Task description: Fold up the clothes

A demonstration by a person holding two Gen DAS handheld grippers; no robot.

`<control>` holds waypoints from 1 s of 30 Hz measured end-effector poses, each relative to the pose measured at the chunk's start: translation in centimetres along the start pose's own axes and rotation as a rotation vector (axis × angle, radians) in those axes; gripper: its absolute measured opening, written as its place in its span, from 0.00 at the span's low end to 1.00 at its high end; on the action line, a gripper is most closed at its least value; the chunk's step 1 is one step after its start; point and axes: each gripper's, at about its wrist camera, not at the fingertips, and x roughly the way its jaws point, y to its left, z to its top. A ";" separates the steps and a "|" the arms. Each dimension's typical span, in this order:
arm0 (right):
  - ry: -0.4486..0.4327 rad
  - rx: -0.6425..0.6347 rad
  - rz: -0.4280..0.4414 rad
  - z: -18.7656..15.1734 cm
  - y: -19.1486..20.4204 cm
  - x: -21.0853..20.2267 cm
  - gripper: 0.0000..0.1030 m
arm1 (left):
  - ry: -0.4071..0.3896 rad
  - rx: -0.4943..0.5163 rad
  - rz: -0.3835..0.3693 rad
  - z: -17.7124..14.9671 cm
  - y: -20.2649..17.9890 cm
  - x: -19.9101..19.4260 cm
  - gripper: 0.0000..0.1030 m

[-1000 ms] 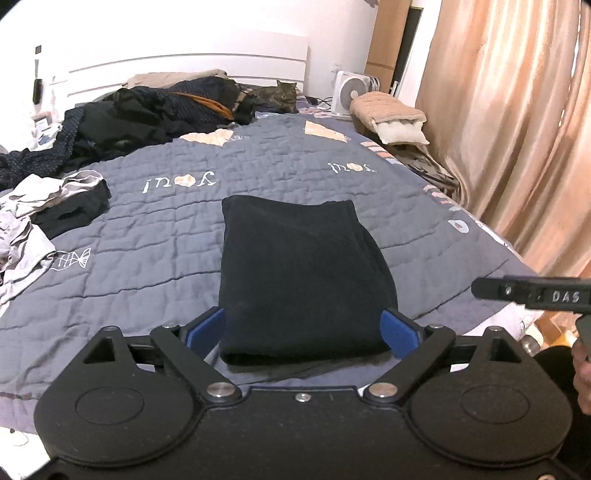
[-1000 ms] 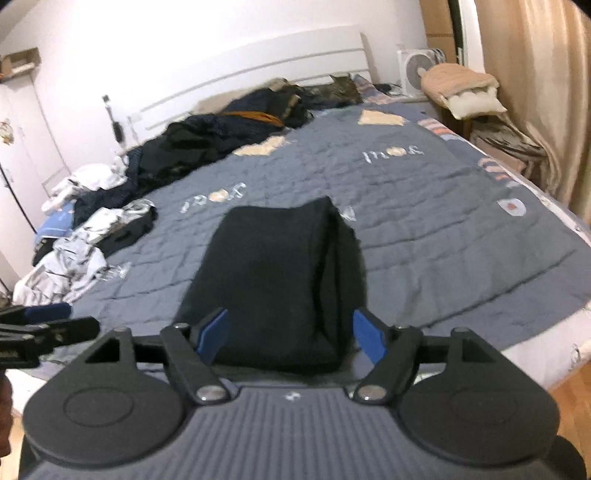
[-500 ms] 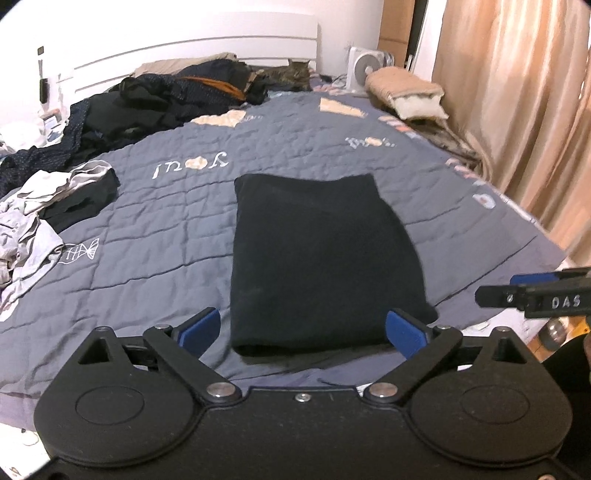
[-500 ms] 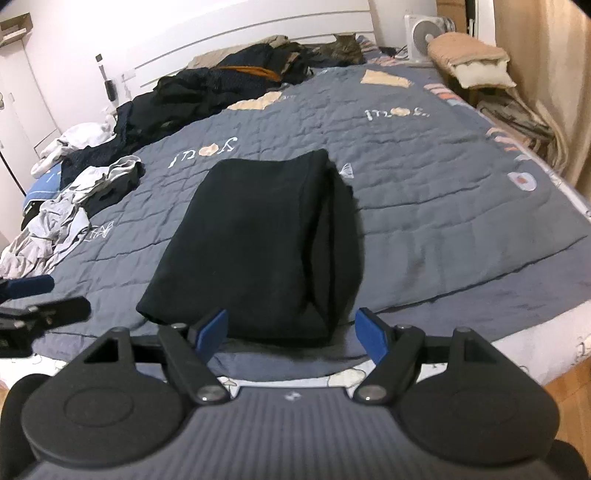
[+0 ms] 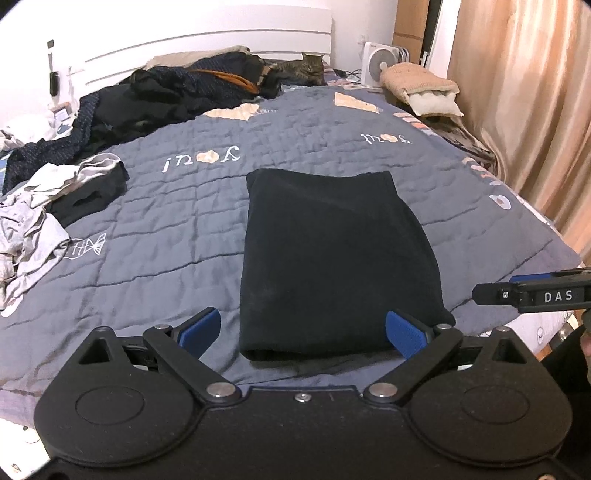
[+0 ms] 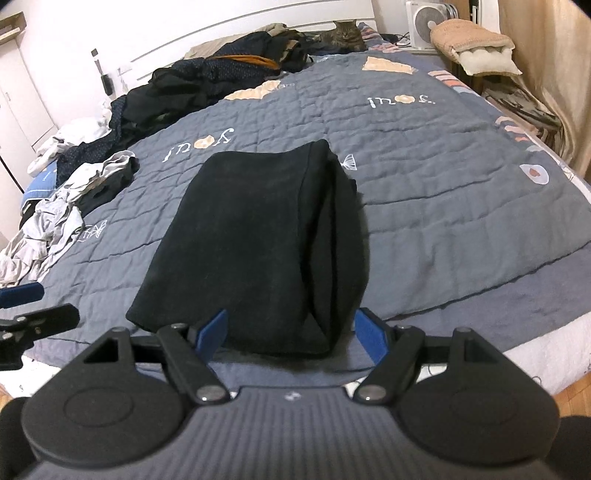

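On the grey quilted bed (image 5: 155, 236), my left gripper (image 5: 303, 330) and right gripper (image 6: 291, 332) hang spread wide and empty at the near hem of a folded black garment (image 5: 332, 254). This fold looks finished; next, I judge, comes the unfolded heap (image 5: 140, 99) by the headboard.

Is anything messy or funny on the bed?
Yes. The black garment is folded neatly, but unfolded clothes are heaped along the bed's left side: a dark pile near the headboard and crumpled grey ones closer in. Oddest of all, a tabby cat lies at the head of the bed.
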 end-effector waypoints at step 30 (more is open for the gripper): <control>0.009 0.084 0.149 0.6 -7.1 3.2 0.73 | -0.179 -0.116 -0.059 0.1 -3.1 -3.1 0.95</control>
